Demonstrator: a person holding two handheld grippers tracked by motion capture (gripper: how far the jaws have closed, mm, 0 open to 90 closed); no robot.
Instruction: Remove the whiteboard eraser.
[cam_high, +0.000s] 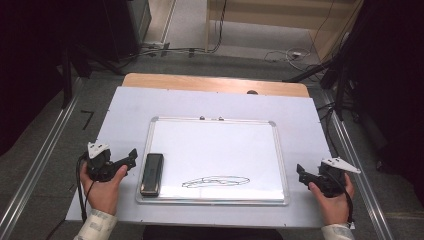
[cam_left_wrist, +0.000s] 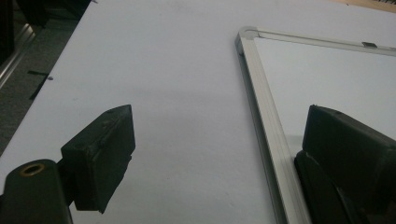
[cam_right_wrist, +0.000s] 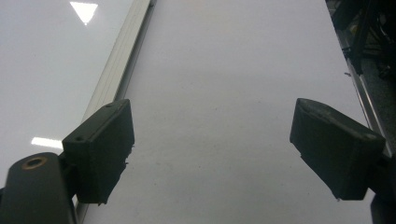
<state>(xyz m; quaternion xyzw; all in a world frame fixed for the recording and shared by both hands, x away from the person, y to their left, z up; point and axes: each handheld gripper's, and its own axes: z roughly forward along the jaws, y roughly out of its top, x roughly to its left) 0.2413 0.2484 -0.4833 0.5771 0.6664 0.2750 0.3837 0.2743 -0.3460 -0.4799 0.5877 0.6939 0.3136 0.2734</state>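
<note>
A whiteboard (cam_high: 280, 150) with an aluminium frame lies flat in the middle of the white table cover. A black eraser (cam_high: 151, 173) rests on its left part, and a black oval scribble (cam_high: 216, 181) is drawn near its front edge. My left gripper (cam_high: 129, 161) is held just left of the board, beside the eraser, and is open. In the left gripper view the left gripper (cam_left_wrist: 219, 158) is open and holds nothing, with the board's frame (cam_left_wrist: 261, 116) running between its jaws. My right gripper (cam_high: 302, 175) is just right of the board. The right gripper (cam_right_wrist: 210, 149) is open over bare cover, the frame (cam_right_wrist: 121, 70) at its left.
The white cover (cam_high: 130, 110) lies on a wooden table (cam_high: 200, 82). Metal rails (cam_high: 40, 160) run along both sides on the floor. Cables (cam_high: 285, 54) and dark stands (cam_high: 345, 75) are on the floor beyond the far edge.
</note>
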